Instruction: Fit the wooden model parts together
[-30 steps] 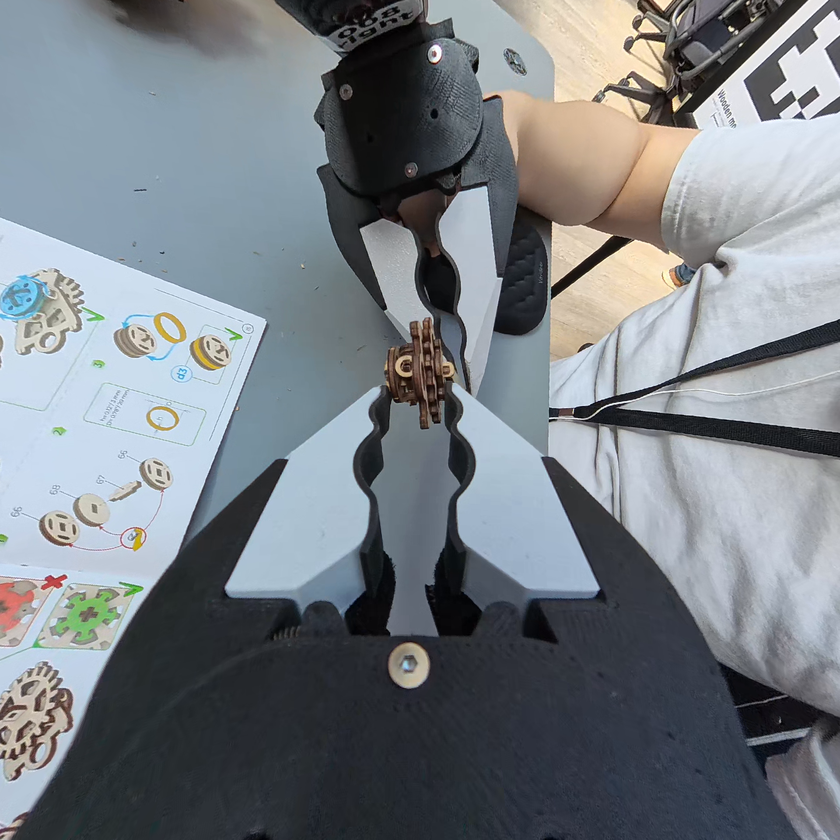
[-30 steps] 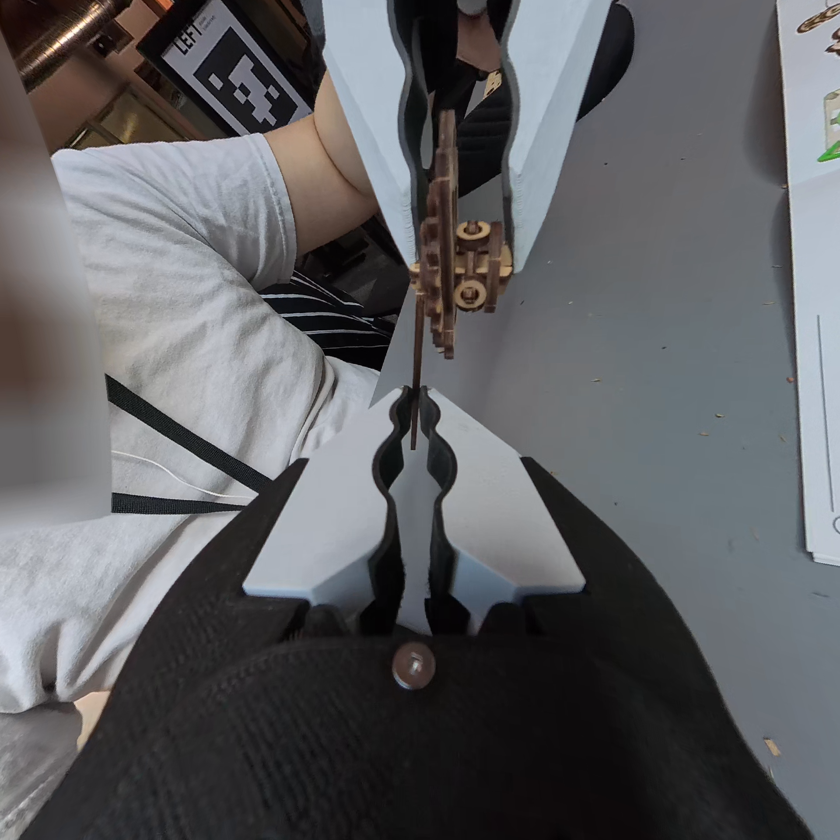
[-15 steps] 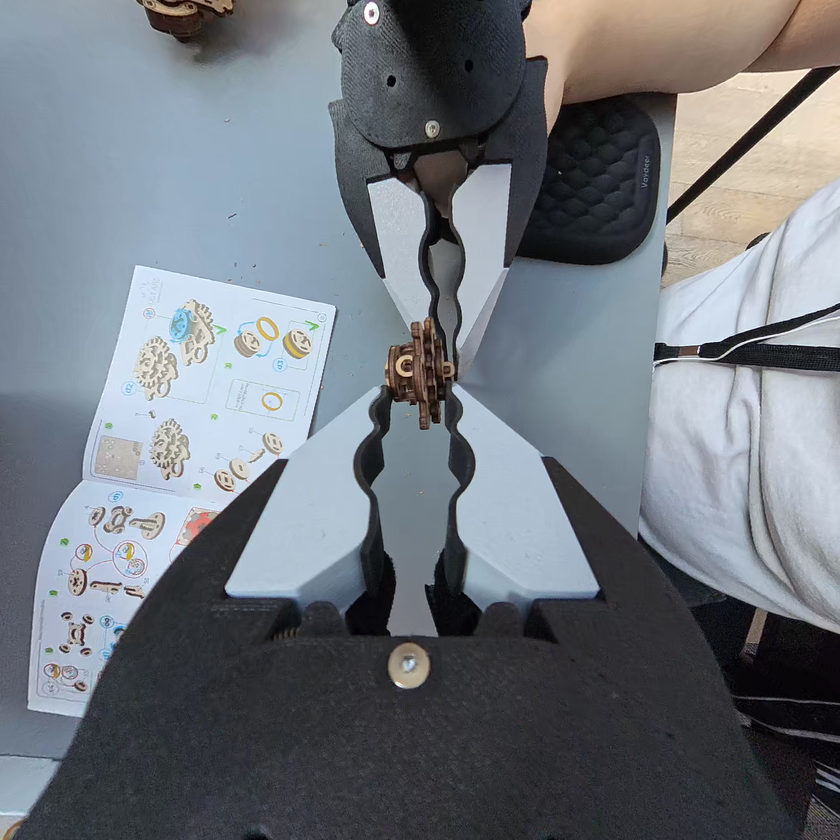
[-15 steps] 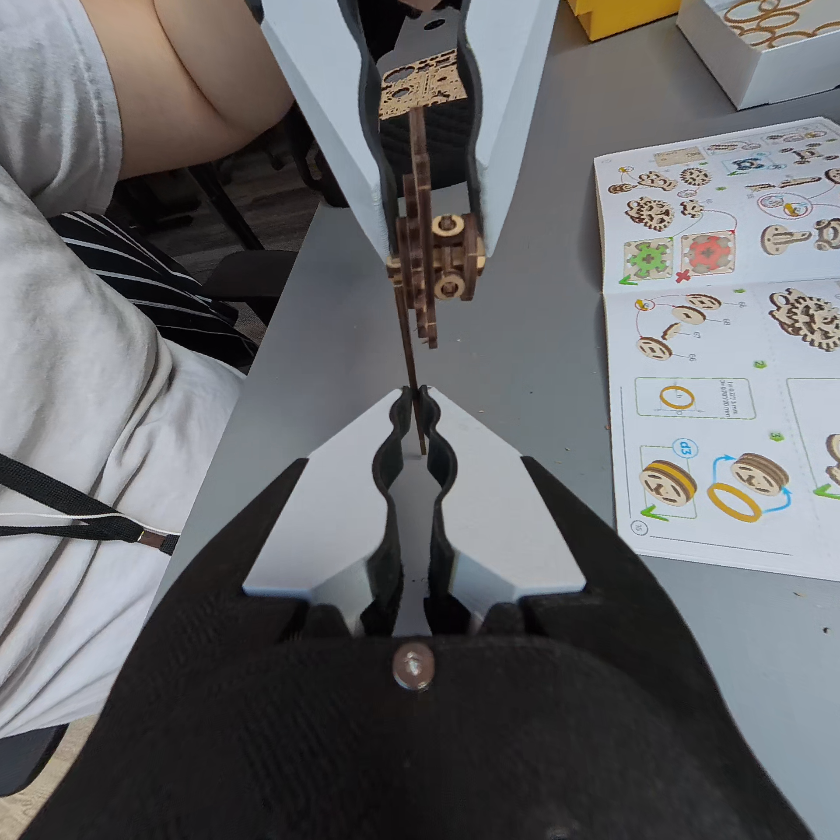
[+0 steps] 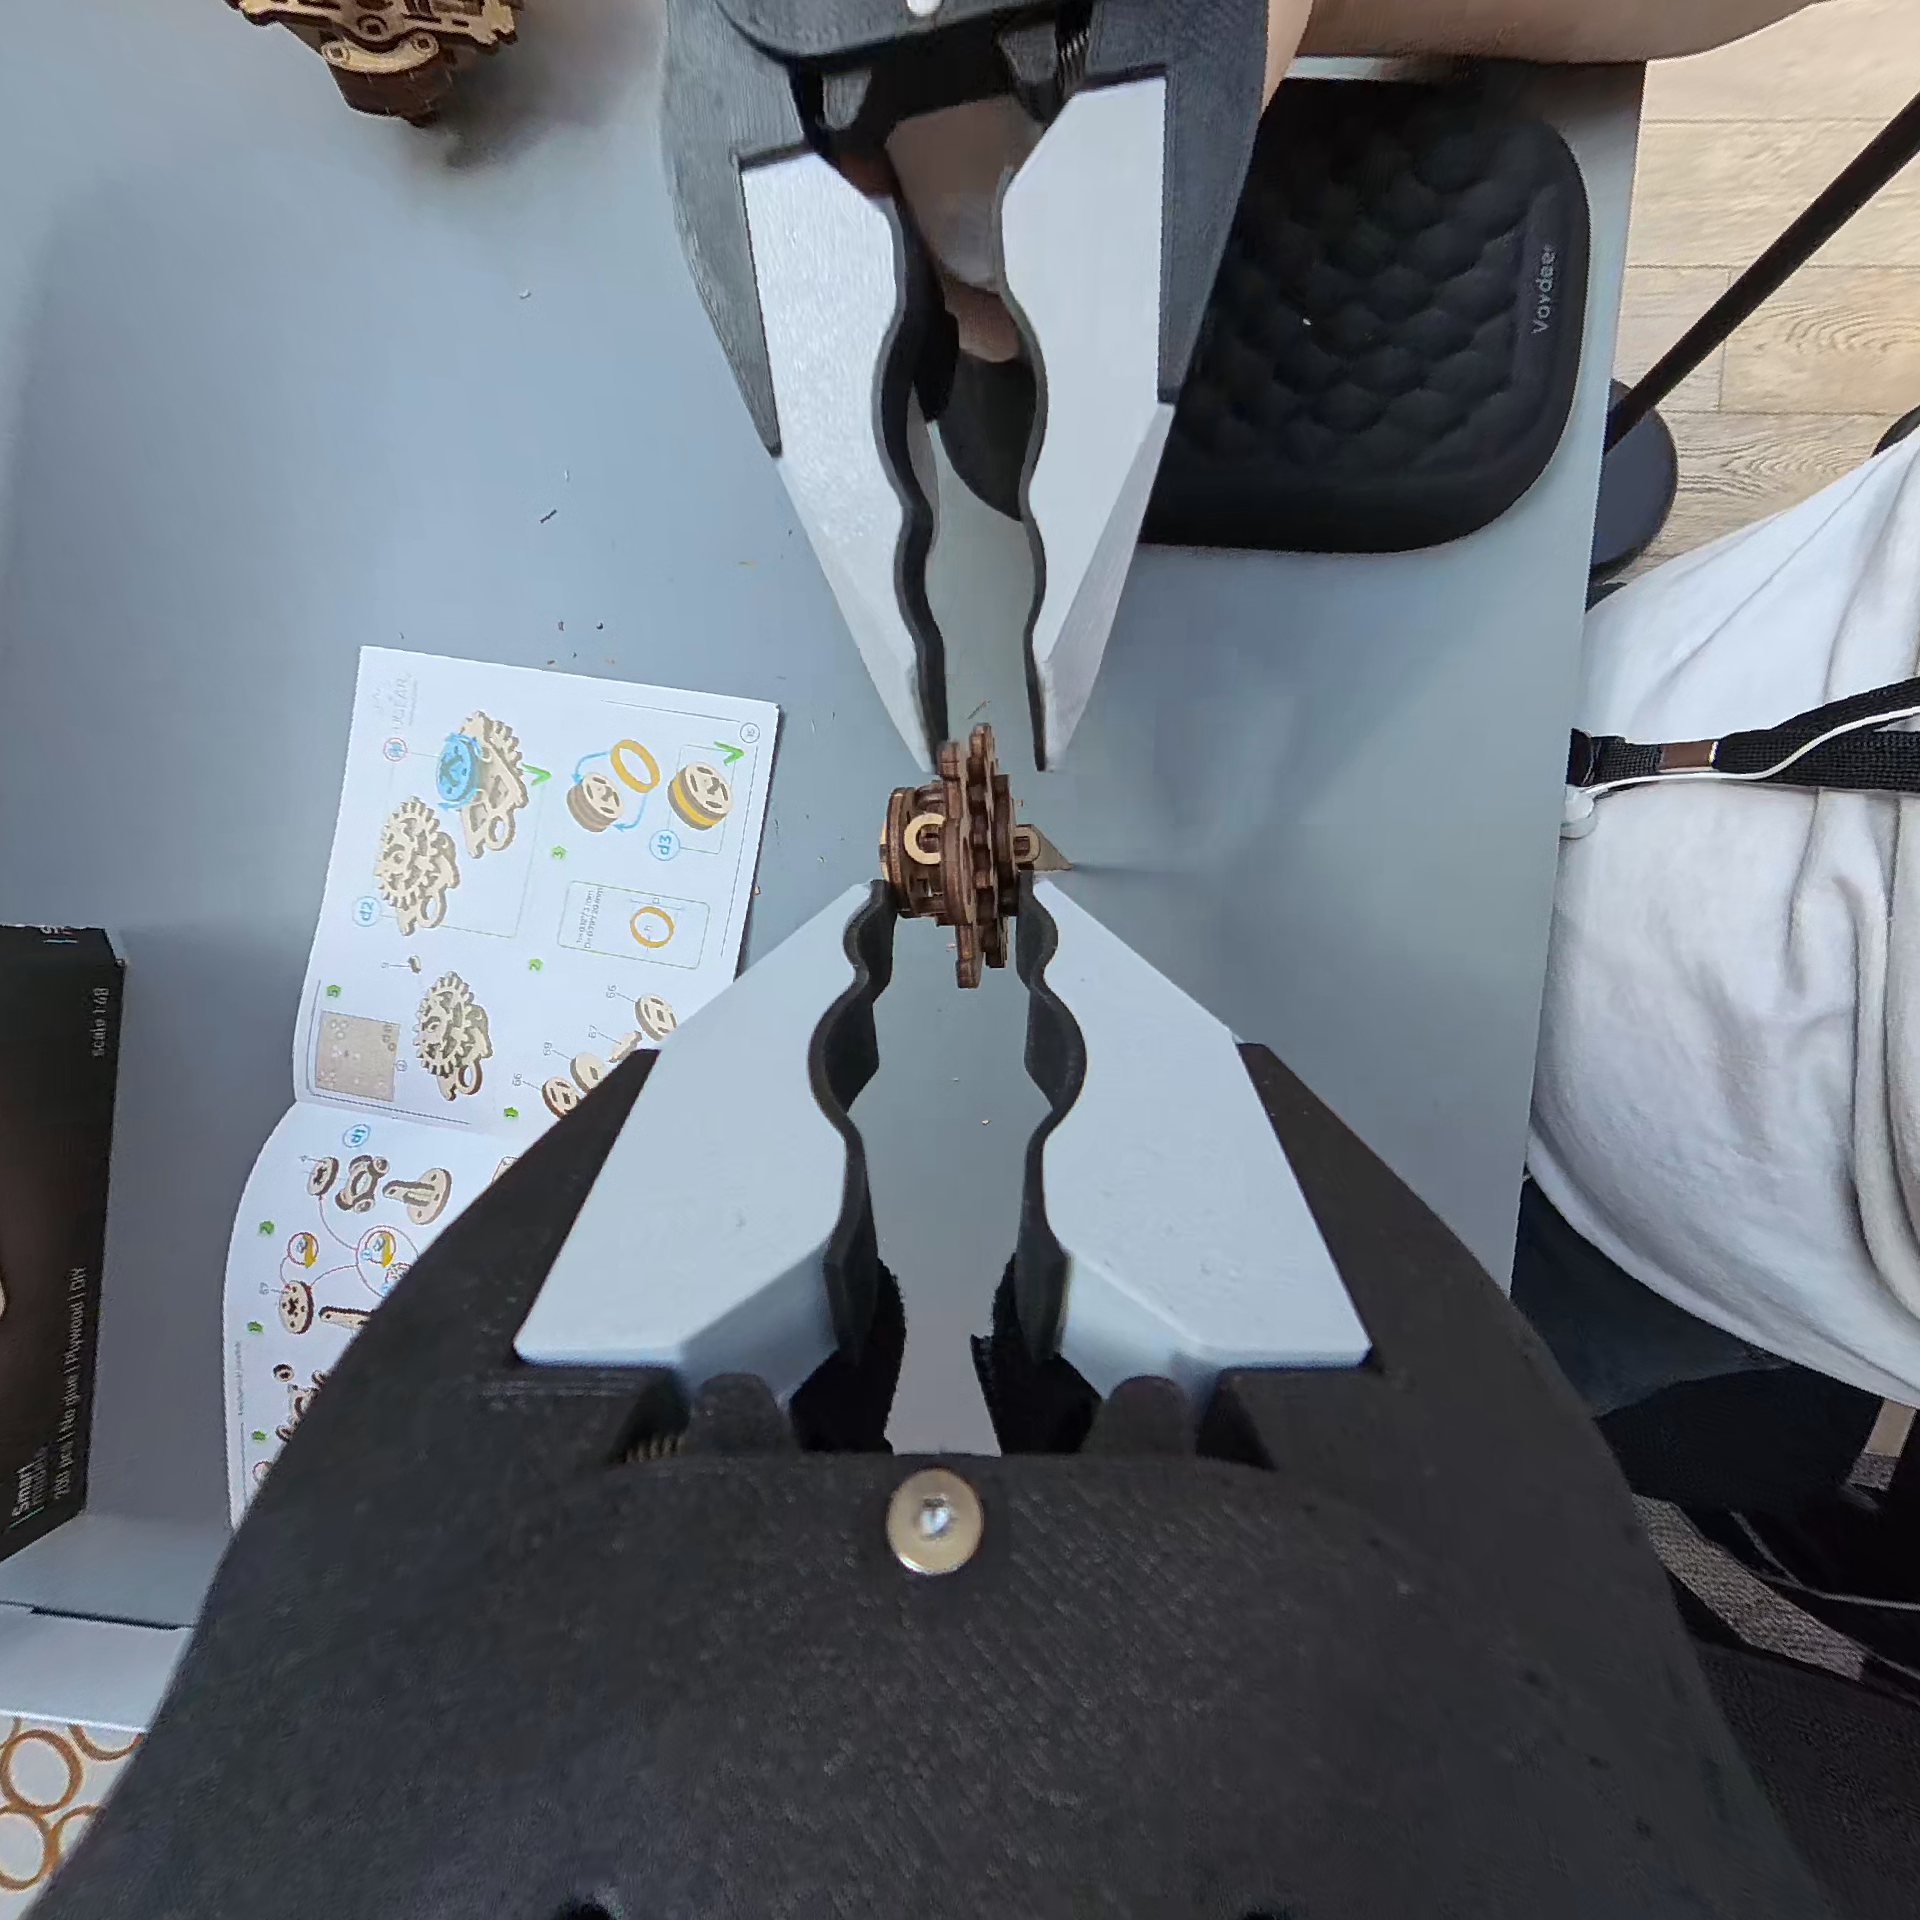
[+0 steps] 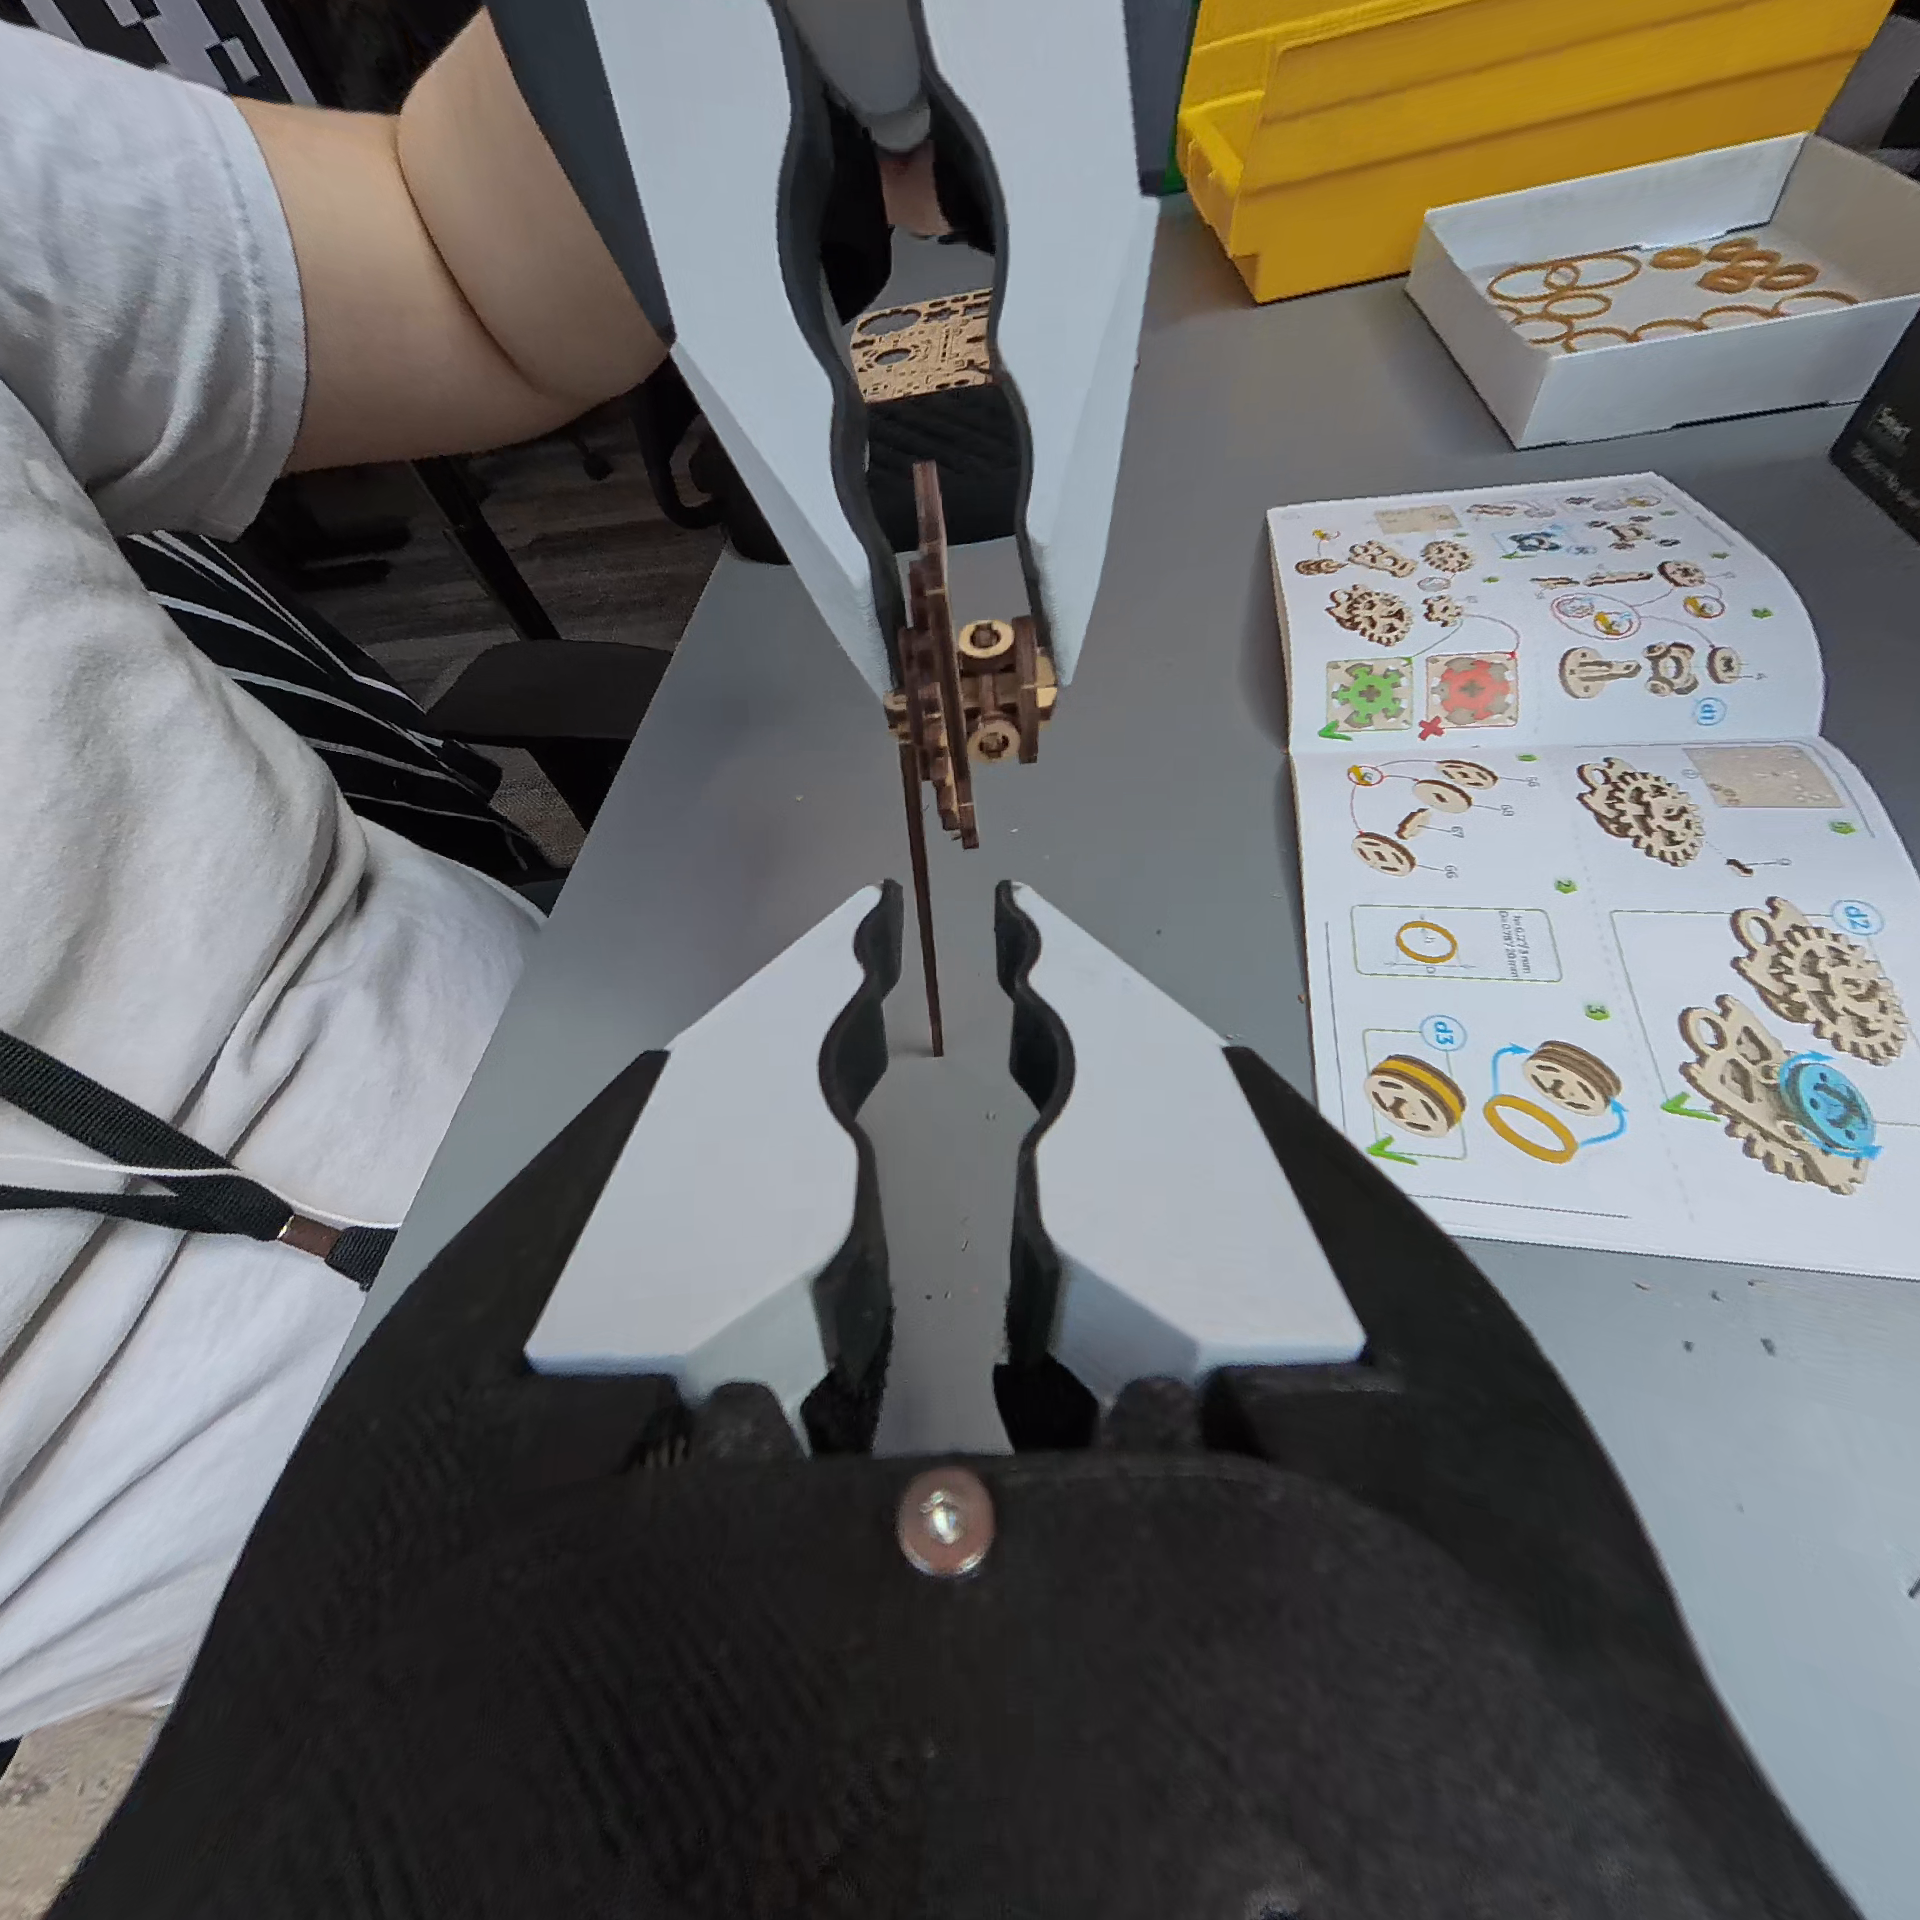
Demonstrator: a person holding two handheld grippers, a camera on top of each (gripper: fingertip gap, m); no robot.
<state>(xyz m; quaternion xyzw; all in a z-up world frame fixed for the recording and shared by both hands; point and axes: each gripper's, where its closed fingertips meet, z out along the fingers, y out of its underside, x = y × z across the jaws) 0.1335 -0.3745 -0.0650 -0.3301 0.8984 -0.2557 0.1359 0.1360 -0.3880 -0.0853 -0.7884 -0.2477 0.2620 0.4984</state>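
My left gripper [image 5: 956, 904] is shut on a small wooden gear assembly [image 5: 951, 847] and holds it above the grey table [image 5: 312, 416]. My right gripper [image 6: 943, 894] faces it, and it also shows in the left wrist view [image 5: 992, 753] with its jaws apart just beyond the assembly. In the right wrist view the assembly [image 6: 966, 696] sits between the left gripper's fingertips [image 6: 1060, 665]. A thin wooden plate [image 6: 925, 935], seen edge-on, reaches from the assembly into the gap between my right fingers without clear contact.
An open instruction booklet [image 5: 540, 883] lies on the table, also in the right wrist view [image 6: 1558, 831]. A black wrist pad [image 5: 1371, 343], another wooden model [image 5: 384, 42], a black box [image 5: 52, 1226], a white tray of rings [image 6: 1662, 312] and a yellow bin [image 6: 1507, 125] stand around. A person's white shirt [image 5: 1714, 987] is at the table edge. Left tips and right tips are each some 30 cm from the wooden model [image 5: 384, 42].
My right gripper has opened and let go of the thin plate. Both grippers have turned and lifted over the table; the left keeps its hold on the assembly.
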